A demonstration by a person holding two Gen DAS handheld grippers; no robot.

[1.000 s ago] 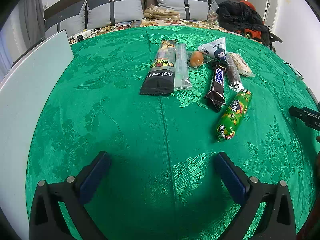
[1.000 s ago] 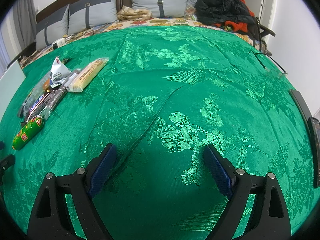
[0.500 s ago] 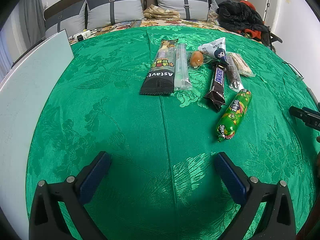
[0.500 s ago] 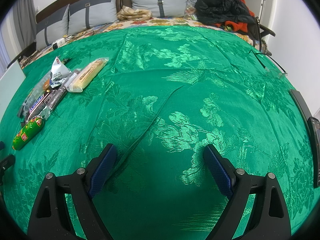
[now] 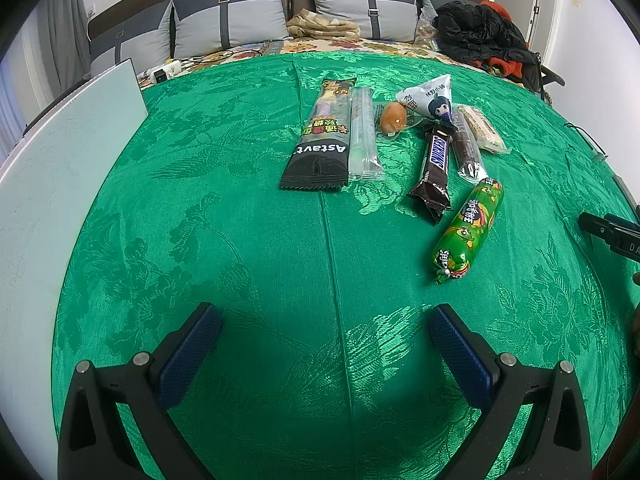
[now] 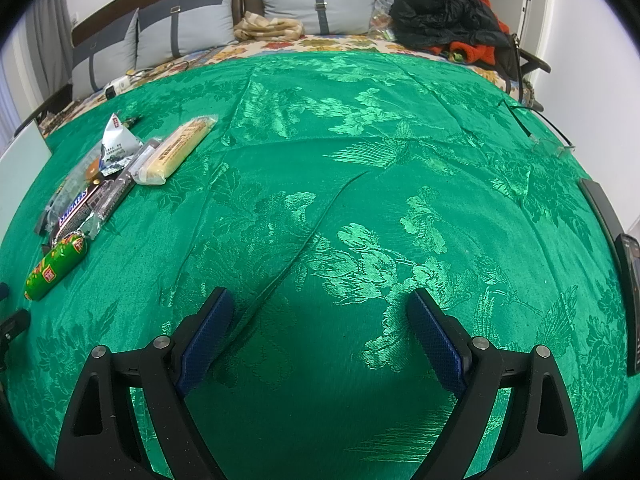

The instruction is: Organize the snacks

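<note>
Several snacks lie in a row on the green cloth point(image 5: 240, 240). From left: a black Astavt pack point(image 5: 322, 142), a clear sleeve point(image 5: 362, 136), an orange bun point(image 5: 392, 118), a white triangular pack point(image 5: 432, 98), a Snickers bar point(image 5: 434, 164), a dark bar point(image 5: 466, 148), a pale wafer pack point(image 5: 482, 130) and a green sausage point(image 5: 468, 232). My left gripper point(image 5: 324, 334) hovers open in front of them, empty. In the right wrist view the green sausage point(image 6: 56, 266), the Snickers bar point(image 6: 76, 208) and the pale wafer pack point(image 6: 176, 152) sit far left. My right gripper point(image 6: 320, 312) is open over bare cloth.
A white board point(image 5: 48, 184) lies along the left edge. Pillows point(image 5: 228, 16) and a dark pile of clothes point(image 5: 476, 36) sit at the back. A black device point(image 6: 628, 280) rests at the right edge, with a thin cable point(image 6: 536, 128) beyond it.
</note>
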